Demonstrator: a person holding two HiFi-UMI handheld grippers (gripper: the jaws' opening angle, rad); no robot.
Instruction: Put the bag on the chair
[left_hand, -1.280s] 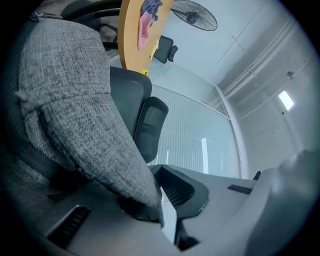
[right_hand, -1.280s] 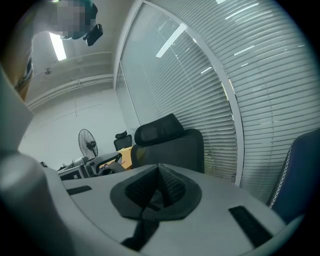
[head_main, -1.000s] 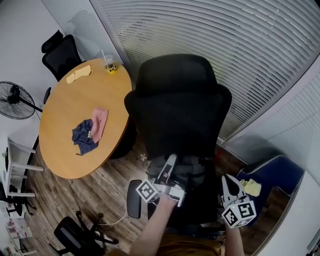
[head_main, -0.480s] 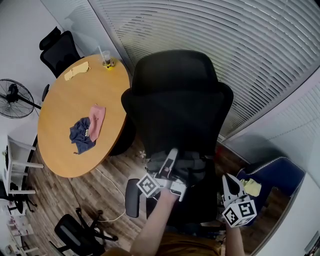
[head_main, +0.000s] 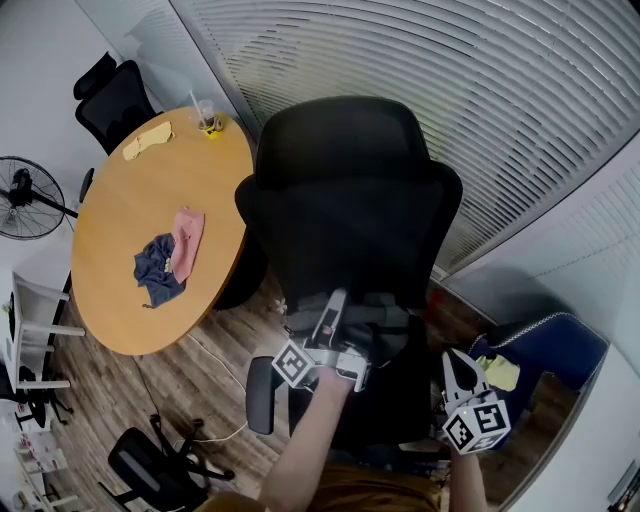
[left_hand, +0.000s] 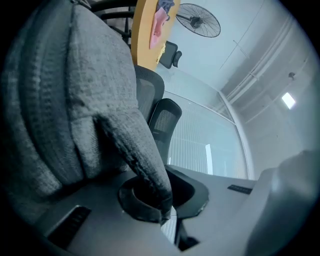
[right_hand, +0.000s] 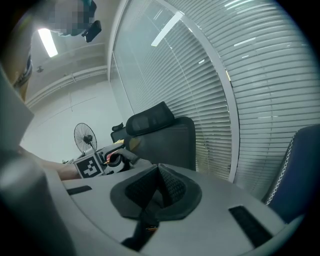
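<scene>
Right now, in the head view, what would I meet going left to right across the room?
First the standing fan → round wooden table → black office chair → blue object at the far right.

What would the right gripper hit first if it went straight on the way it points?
Probably the black chair's backrest, which sits dead ahead in the right gripper view, past the shut, empty right gripper. Depth is unclear; it might only graze it.

The bag (head_main: 385, 322) lies against the chair (head_main: 350, 200), right of the table (head_main: 130, 300).
</scene>
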